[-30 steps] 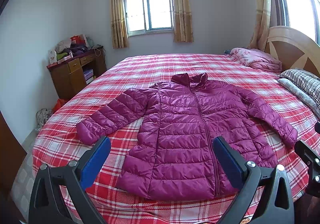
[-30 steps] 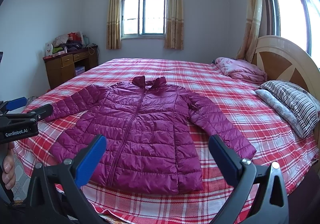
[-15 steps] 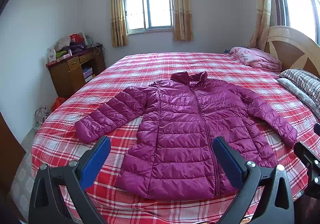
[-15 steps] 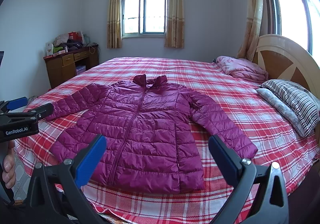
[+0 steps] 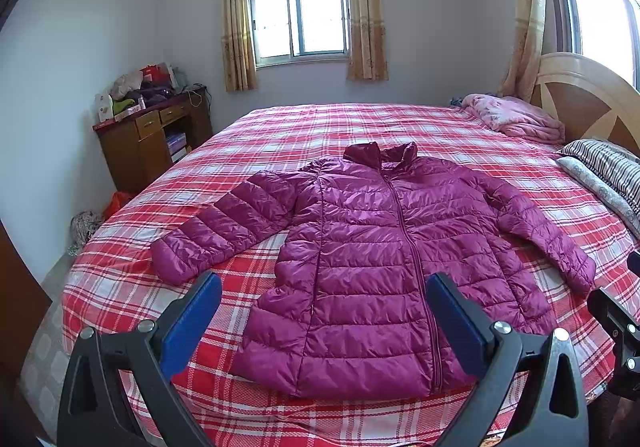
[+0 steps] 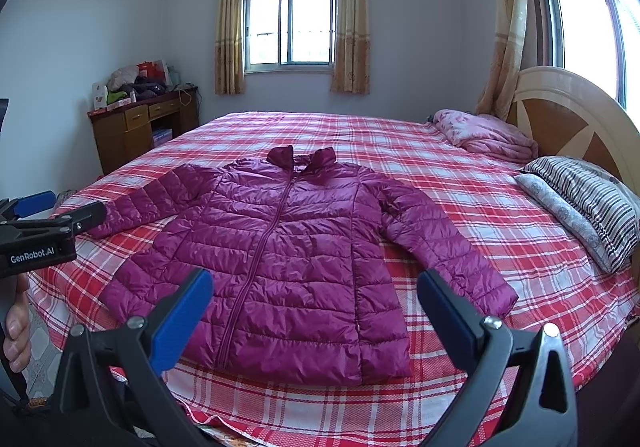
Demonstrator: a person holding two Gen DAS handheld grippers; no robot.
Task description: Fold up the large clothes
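From the left wrist view, the left hand-held gripper (image 5: 323, 317) hangs at the bottom of the frame with its blue pads spread wide and nothing between them. The purple puffer jacket (image 5: 384, 247) lies flat and zipped in the middle of the frame on the red plaid bed (image 5: 320, 127), collar toward the window, both sleeves angled out. Compared with a second ago the jacket sits a touch higher in the picture and more of the bed's near edge shows below the hem, so the gripper seems to have tipped or risen slightly rather than closed in. The edge of the other gripper shows at the far right of the frame, well clear of the cloth.

From the right wrist view, the right hand-held gripper (image 6: 314, 311) is likewise wide apart and empty, low in the frame, with the jacket (image 6: 288, 247) just beyond its pads. Here the change is much the same: the hem has drifted upward a little in the picture. The left gripper's body and a hand (image 6: 16, 331) on its handle sit at the left edge.

No fold has been started; the jacket is untouched. I take this as the approach step, both grippers lining up above the near side of the bed. A sleeve looks the likely first thing to take, though slick quilted fabric may slip.
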